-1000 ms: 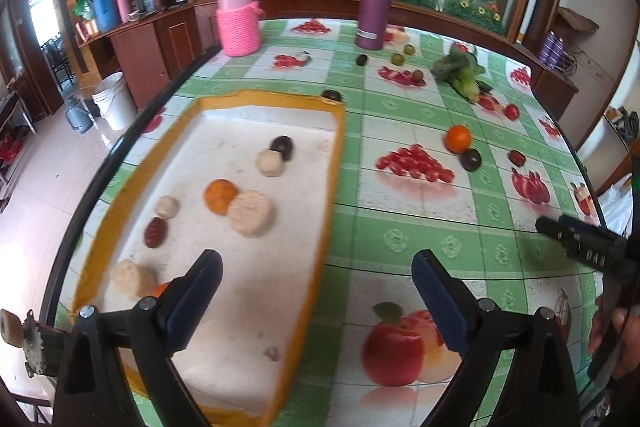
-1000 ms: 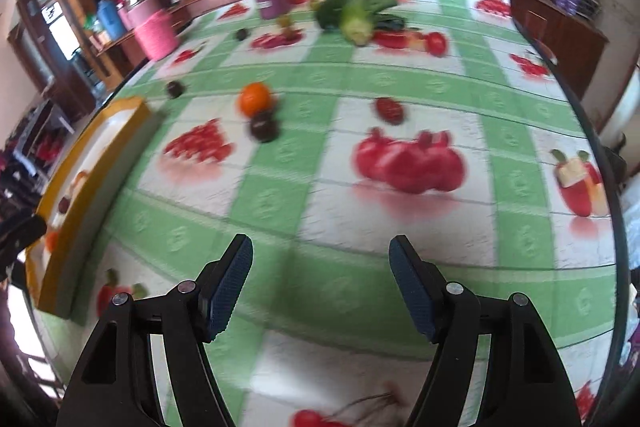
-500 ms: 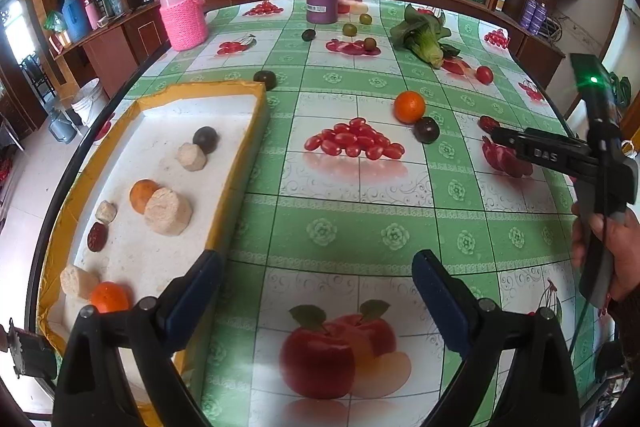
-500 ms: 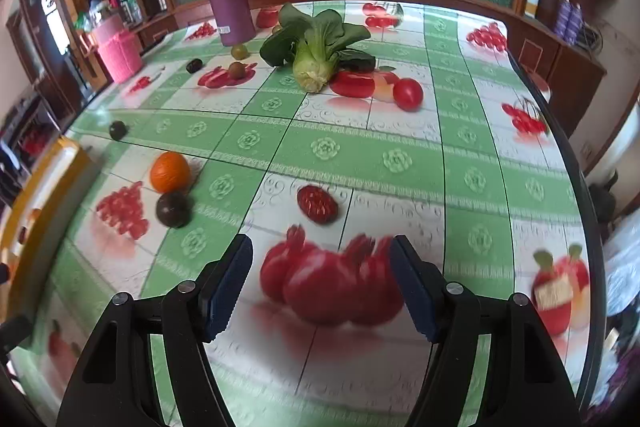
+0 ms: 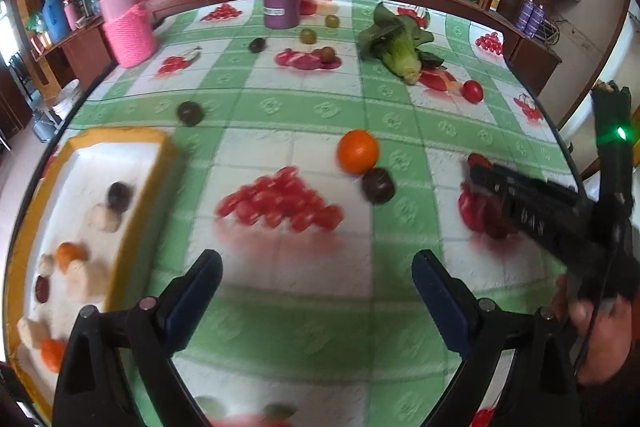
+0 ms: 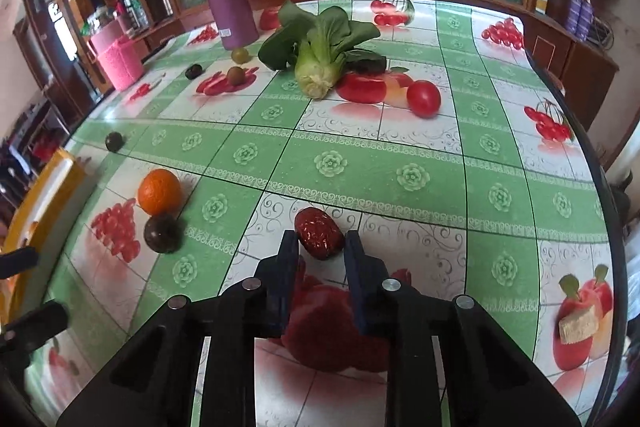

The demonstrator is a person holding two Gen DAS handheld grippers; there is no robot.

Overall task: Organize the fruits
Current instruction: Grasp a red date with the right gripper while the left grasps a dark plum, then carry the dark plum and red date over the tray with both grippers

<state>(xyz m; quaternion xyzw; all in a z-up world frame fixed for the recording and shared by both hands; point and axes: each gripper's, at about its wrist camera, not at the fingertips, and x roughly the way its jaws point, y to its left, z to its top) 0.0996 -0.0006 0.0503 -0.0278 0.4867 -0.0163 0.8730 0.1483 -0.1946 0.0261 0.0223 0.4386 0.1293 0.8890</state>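
Right gripper (image 6: 321, 247) pinching red date (image 6: 319, 233). Left gripper (image 5: 316, 291) spread, empty. Next: carry date to tray (image 5: 132, 211), nine o'clock.

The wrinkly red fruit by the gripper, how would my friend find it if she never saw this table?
Start at the green-and-white fruit-print tablecloth, then find the right gripper near its front edge. The wrinkly red fruit sits between its two nearly shut fingers. It is oval, dark red and shrivelled, unlike the smooth round orange and the dark purple fruit to its left.
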